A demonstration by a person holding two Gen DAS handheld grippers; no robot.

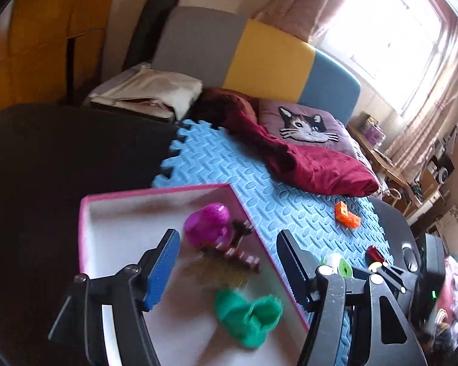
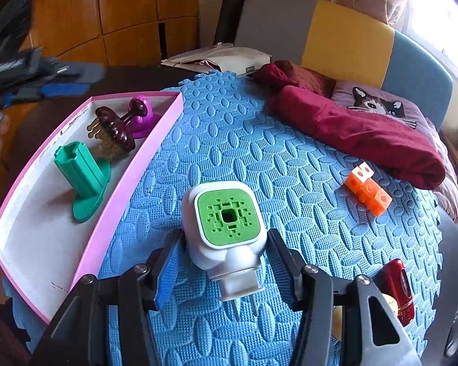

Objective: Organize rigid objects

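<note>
Right tongs (image 2: 226, 262) clamped on white-and-green plug-in unit (image 2: 226, 225), raised above blue foam mat (image 2: 290, 158). Left tongs (image 1: 229, 262) apart, empty, above pink-rimmed box (image 1: 113, 213). Risk: smooth rounded shell slipping out, or clipping box wall, left of right tongs.

We see a bed with a grey, yellow and blue headboard (image 1: 259, 58), a cat-print pillow (image 1: 305, 128) and a maroon blanket (image 2: 351, 128). Blue foam mat (image 2: 244, 140) covers it. Wooden wardrobe (image 2: 107, 9) on the left, bright window (image 1: 390, 21) with pink curtains (image 1: 436, 116) on the right.
</note>
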